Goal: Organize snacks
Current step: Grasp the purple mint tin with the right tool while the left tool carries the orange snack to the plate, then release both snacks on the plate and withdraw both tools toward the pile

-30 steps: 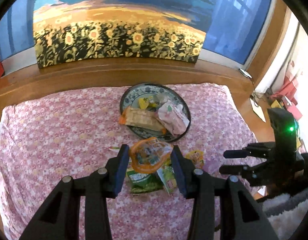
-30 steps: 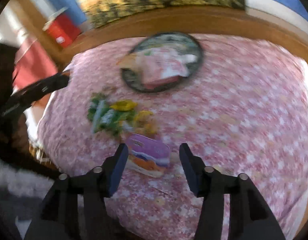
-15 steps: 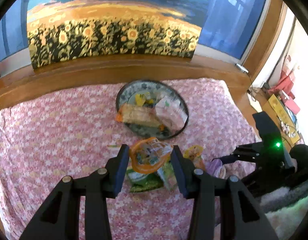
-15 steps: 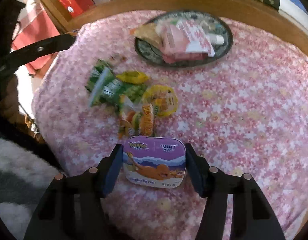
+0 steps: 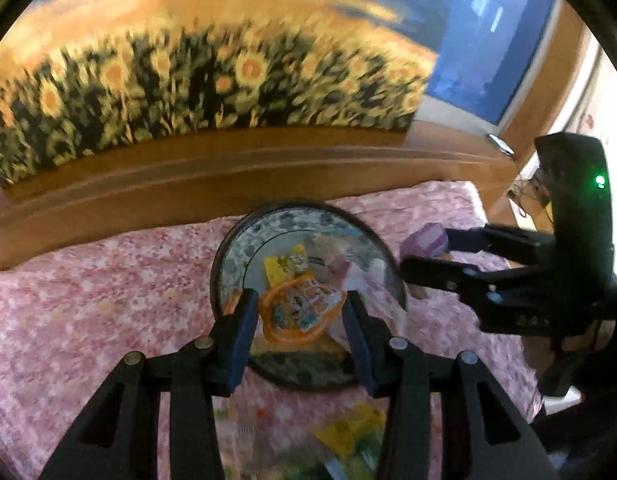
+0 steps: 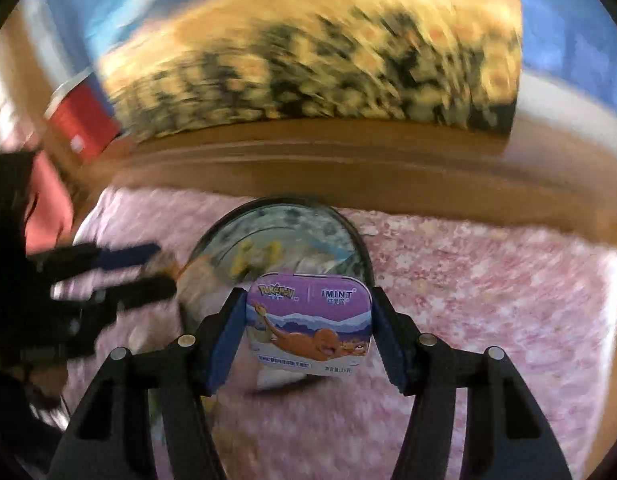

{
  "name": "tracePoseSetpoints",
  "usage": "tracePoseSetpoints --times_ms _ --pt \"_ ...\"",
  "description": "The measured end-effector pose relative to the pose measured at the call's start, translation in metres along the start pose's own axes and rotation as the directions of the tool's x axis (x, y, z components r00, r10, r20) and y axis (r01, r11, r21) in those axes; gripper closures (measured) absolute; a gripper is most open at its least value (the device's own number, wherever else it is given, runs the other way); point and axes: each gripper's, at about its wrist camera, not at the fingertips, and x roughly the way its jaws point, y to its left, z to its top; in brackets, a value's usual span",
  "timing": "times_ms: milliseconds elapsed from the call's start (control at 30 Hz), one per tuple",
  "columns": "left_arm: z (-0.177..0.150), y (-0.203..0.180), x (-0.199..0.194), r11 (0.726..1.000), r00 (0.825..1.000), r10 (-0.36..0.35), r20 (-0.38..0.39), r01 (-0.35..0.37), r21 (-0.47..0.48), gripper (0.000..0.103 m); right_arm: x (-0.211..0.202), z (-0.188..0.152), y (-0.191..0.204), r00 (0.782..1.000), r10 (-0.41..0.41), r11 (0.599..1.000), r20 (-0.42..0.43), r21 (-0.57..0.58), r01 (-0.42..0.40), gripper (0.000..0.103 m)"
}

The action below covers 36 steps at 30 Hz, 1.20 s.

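Mainly, two hand-held grippers each carried a snack over a round plate on a pink flowered cloth.
Left gripper (image 5: 298,322): its blue pads were closed on an orange-rimmed jelly cup (image 5: 299,312), held by the sides with the printed lid facing the camera.
Jelly cup: round, with an orange edge and a pale cartoon lid, held in the air over the near part of the plate.
Right gripper (image 6: 308,334): its jaws stood wide and pressed both short sides of a flat mint tin (image 6: 310,324); the jaws had just been opening a little, with the tin between them.
Mint tin: a rounded rectangle, purple on top, with an orange cartoon creature lying across a white and lilac landscape, held above the plate's near right edge.
Plate (image 5: 244,248): dark-rimmed with a blue-grey flower pattern, already holding a yellow packet (image 5: 284,266) and pale wrappers, blurred.
Cloth (image 5: 88,300): pink, with small flowers.
Left view only: yellow and green packets (image 5: 350,430) lay on the cloth nearer than the plate, and the right gripper showed from the side at the plate's right.
Right view only: the tin's lid design was readable, and a red box (image 6: 82,122) stood at the far left.
Both views: a sunflower picture (image 5: 188,76) stood behind a wooden ledge.
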Motion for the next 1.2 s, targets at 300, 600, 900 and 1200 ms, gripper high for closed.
tracePoseSetpoints --times_ms 300,600,900,1200 --pt "0.023 0.026 0.049 0.994 0.995 -0.022 -0.095 0.012 -0.110 0.052 0.044 0.014 -0.021 0.994 0.091 0.990 -0.054 0.109 -0.085 0.041" --pt "0.030 0.027 0.010 0.990 1.000 -0.025 0.009 0.026 -0.140 0.035 0.012 0.013 -0.011 0.995 0.093 0.992 0.022 0.086 -0.095 0.017" --pt "-0.032 -0.009 -0.086 0.992 0.985 0.124 0.124 -0.122 -0.023 0.035 -0.050 -0.047 0.037 0.996 0.011 0.998 0.089 0.053 -0.016 0.016" --pt "-0.136 -0.016 -0.104 0.988 0.988 0.149 0.036 -0.148 -0.037 0.035 -0.088 -0.136 0.056 1.000 -0.026 0.998 0.014 0.065 0.025 0.048"
